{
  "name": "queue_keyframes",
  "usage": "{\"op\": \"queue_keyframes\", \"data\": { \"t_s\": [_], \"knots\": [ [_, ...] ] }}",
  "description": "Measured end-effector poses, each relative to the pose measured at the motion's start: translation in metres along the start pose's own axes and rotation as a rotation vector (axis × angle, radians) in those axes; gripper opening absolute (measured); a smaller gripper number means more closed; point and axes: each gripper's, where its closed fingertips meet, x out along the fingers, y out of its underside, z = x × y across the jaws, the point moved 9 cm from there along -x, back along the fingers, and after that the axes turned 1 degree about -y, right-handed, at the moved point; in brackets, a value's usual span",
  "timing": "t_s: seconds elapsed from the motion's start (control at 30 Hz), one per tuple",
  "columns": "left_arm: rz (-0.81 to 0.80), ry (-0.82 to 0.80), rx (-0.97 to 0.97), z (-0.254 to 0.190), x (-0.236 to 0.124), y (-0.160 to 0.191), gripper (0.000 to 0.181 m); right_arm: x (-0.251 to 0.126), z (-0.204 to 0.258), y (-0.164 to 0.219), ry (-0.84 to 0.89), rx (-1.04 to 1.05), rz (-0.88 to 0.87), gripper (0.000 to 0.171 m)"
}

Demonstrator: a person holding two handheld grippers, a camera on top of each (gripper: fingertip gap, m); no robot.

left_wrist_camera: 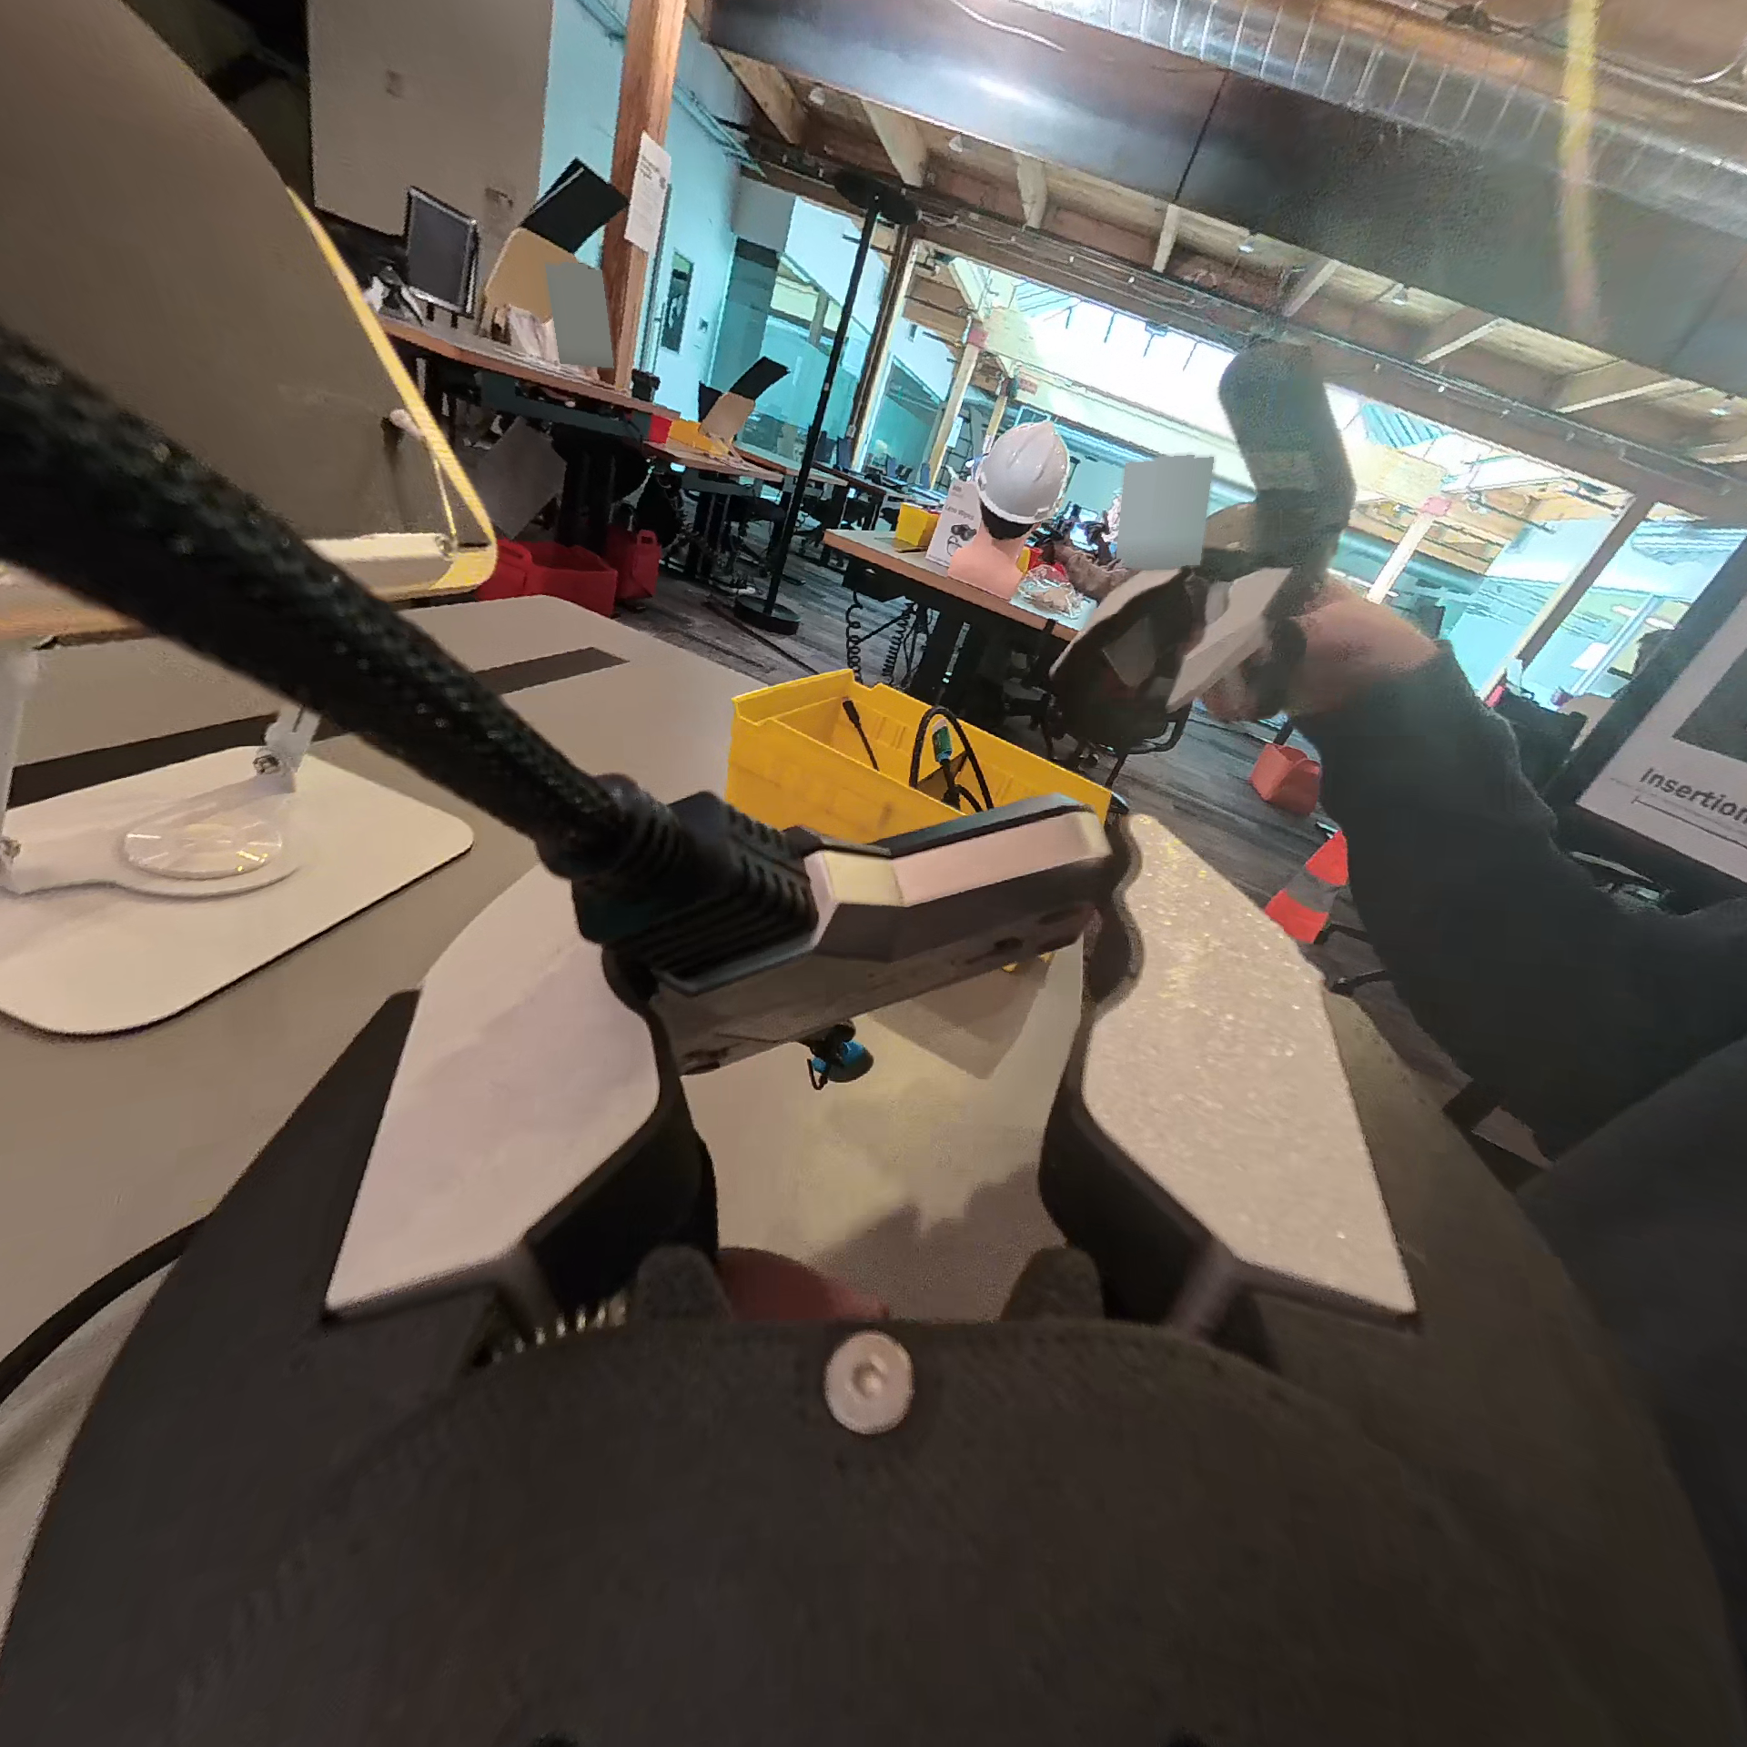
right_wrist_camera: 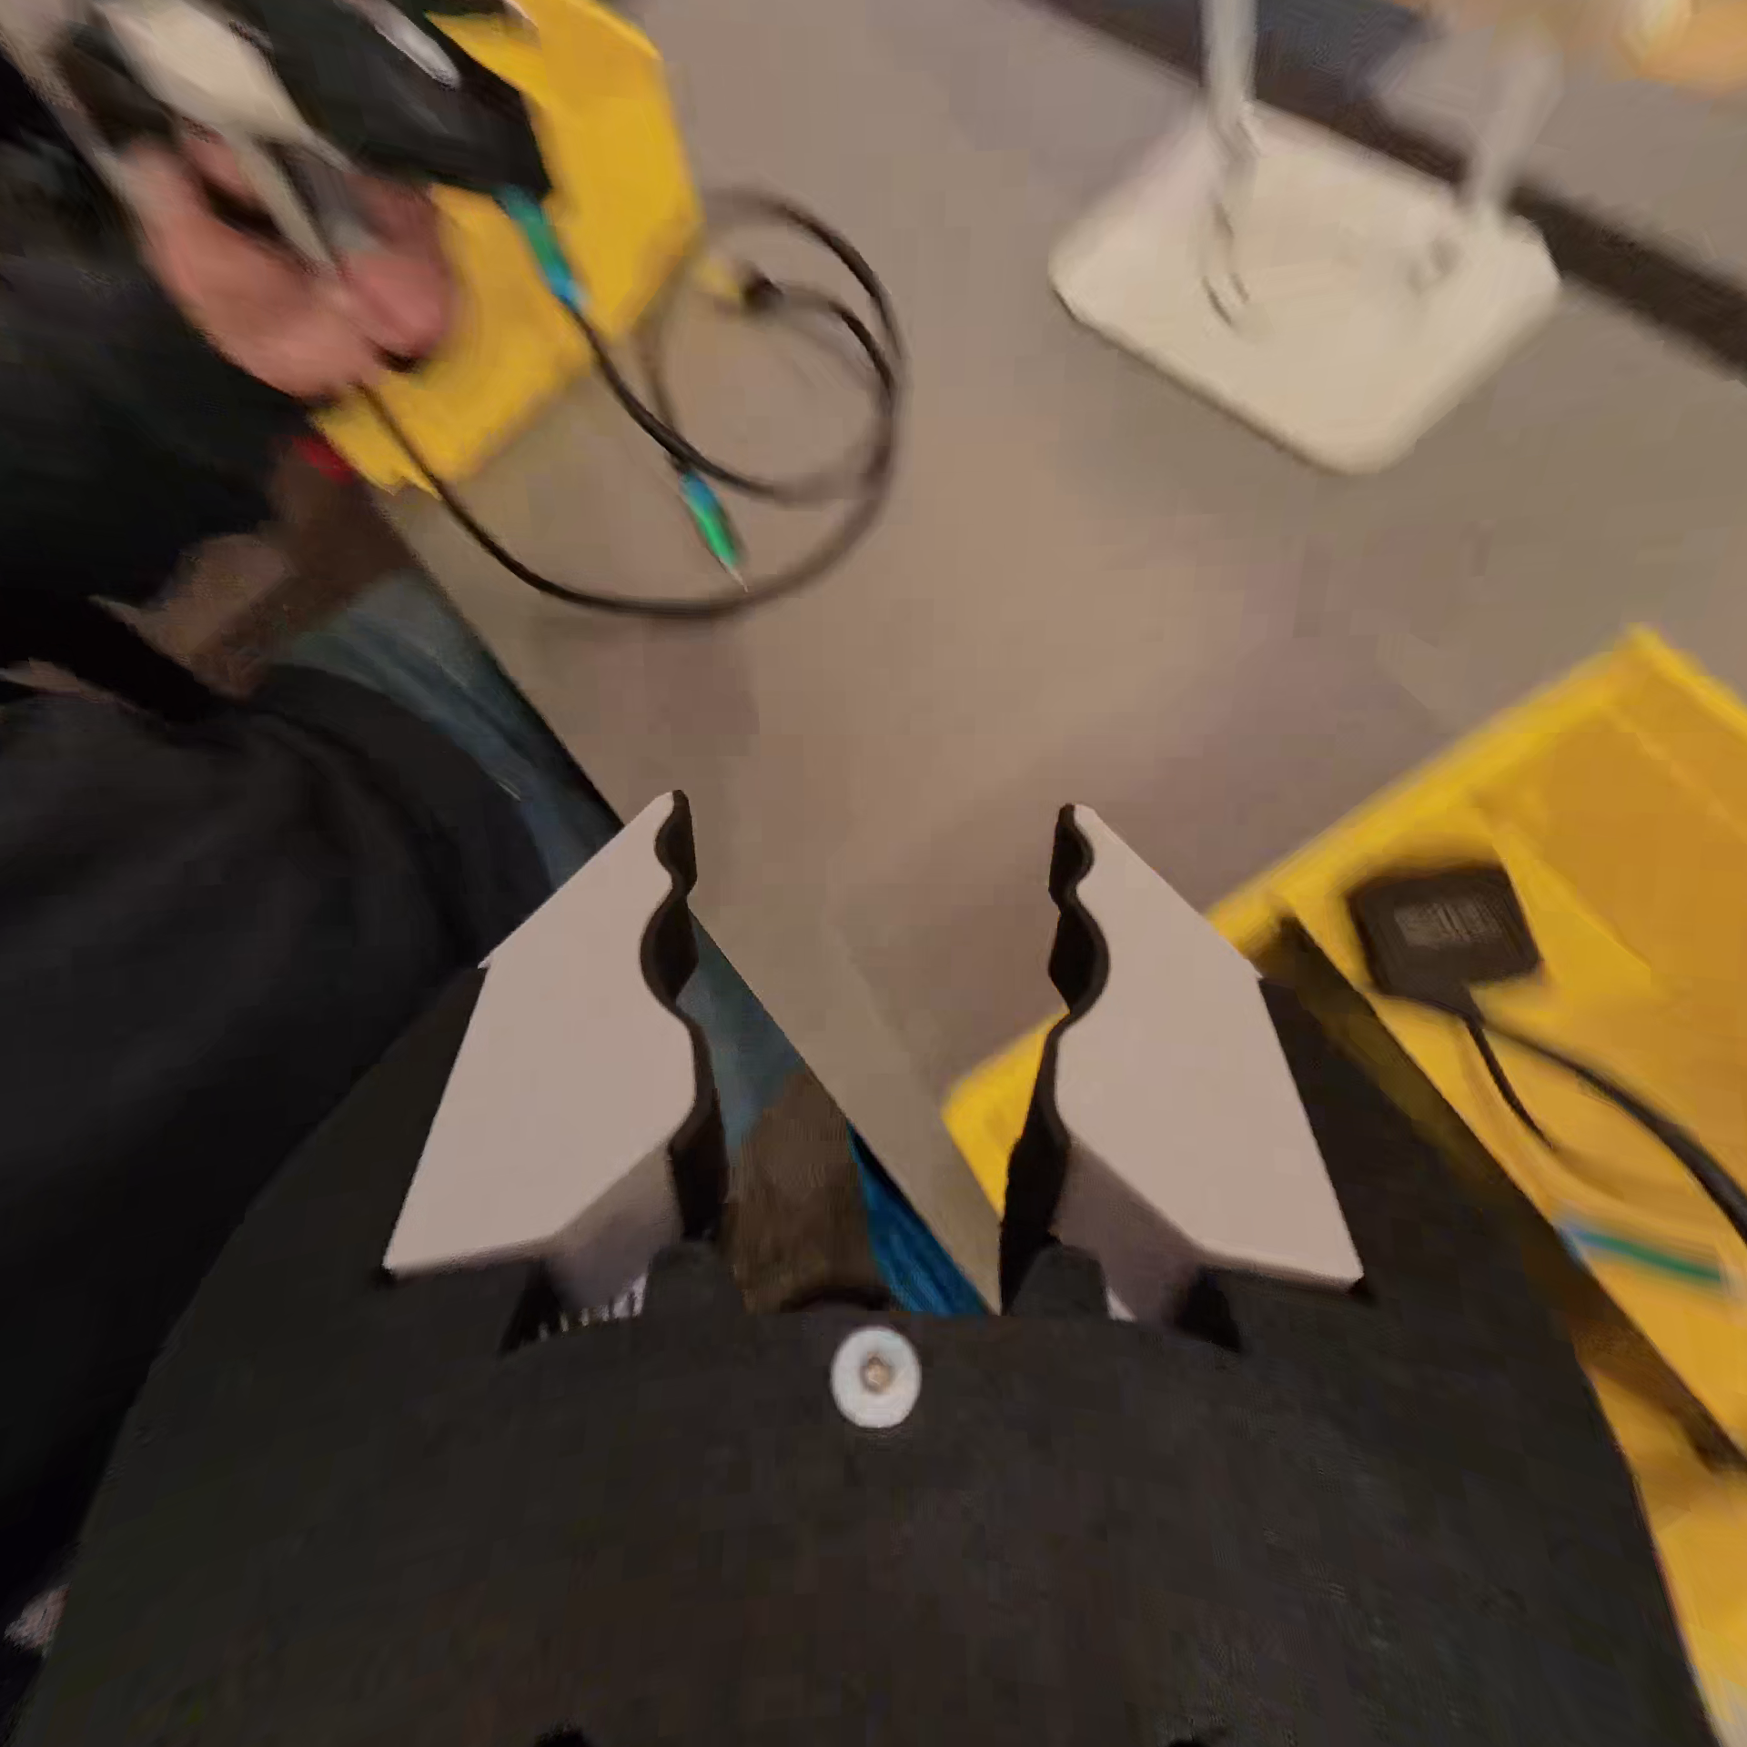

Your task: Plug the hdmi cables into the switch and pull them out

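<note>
Left gripper holds the switch aloft with one cable plugged in; right gripper hangs empty

The left gripper (left_wrist_camera: 879, 945) pinches the grey switch (left_wrist_camera: 931, 908) above the desk (left_wrist_camera: 236, 1115), its long axis running left to right; the braided hdmi cable (left_wrist_camera: 284, 605) enters its left end; the right gripper (right_wrist_camera: 874, 832), fingers spread, holds nothing and sits well right of the switch, so I judge it must travel left to the plug.

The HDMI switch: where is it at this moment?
In the left wrist view, the switch sits clamped between the left tongs, just before the yellow bin.
</note>
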Motion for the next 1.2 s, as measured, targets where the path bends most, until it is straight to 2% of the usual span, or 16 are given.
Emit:
{"op": "queue_keyframes", "data": {
  "t_s": [0.1, 0.2, 0.27, 0.4, 0.53, 0.6, 0.7, 0.8, 0.9, 0.97, 1.1, 1.13, 1.2],
  "knots": [
    [-0.014, 0.028, 0.027, -0.007, 0.003, -0.001, 0.091, 0.038, 0.047, -0.028, -0.193, -0.095, -0.175, 0.070],
    [-0.037, 0.038, 0.044, -0.015, 0.004, -0.004, 0.091, 0.086, 0.085, -0.048, -0.305, -0.104, -0.356, 0.052],
    [-0.057, 0.052, 0.047, -0.018, 0.004, -0.006, 0.091, 0.119, 0.105, -0.056, -0.353, -0.078, -0.397, 0.054],
    [-0.092, 0.096, 0.039, -0.024, 0.001, -0.010, 0.091, 0.171, 0.114, -0.063, -0.342, -0.100, -0.464, 0.057],
    [-0.095, 0.126, 0.049, -0.029, 0.001, -0.011, 0.091, 0.198, 0.116, -0.064, -0.425, -0.071, -0.495, 0.053],
    [-0.095, 0.126, 0.061, -0.030, 0.001, -0.012, 0.091, 0.205, 0.114, -0.063, -0.407, -0.072, -0.508, 0.043],
    [-0.094, 0.149, 0.061, -0.033, 0.001, -0.013, 0.091, 0.213, 0.105, -0.059, -0.367, -0.045, -0.486, 0.051],
    [-0.074, 0.142, 0.089, -0.037, 0.003, -0.013, 0.091, 0.212, 0.103, -0.056, -0.348, -0.074, -0.450, 0.051],
    [-0.082, 0.152, 0.086, -0.039, 0.006, -0.014, 0.090, 0.206, 0.107, -0.055, -0.414, -0.092, -0.447, 0.042],
    [-0.078, 0.156, 0.089, -0.041, 0.008, -0.014, 0.091, 0.212, 0.110, -0.052, -0.485, -0.070, -0.394, 0.046],
    [-0.047, 0.149, 0.114, -0.044, 0.012, -0.011, 0.090, 0.226, 0.111, -0.046, -0.545, -0.015, -0.367, 0.041],
    [-0.043, 0.149, 0.115, -0.044, 0.012, -0.010, 0.090, 0.229, 0.111, -0.045, -0.552, -0.008, -0.354, 0.035],
    [-0.045, 0.161, 0.111, -0.045, 0.012, -0.010, 0.090, 0.231, 0.111, -0.044, -0.511, -0.055, -0.340, 0.006]
  ]
}}
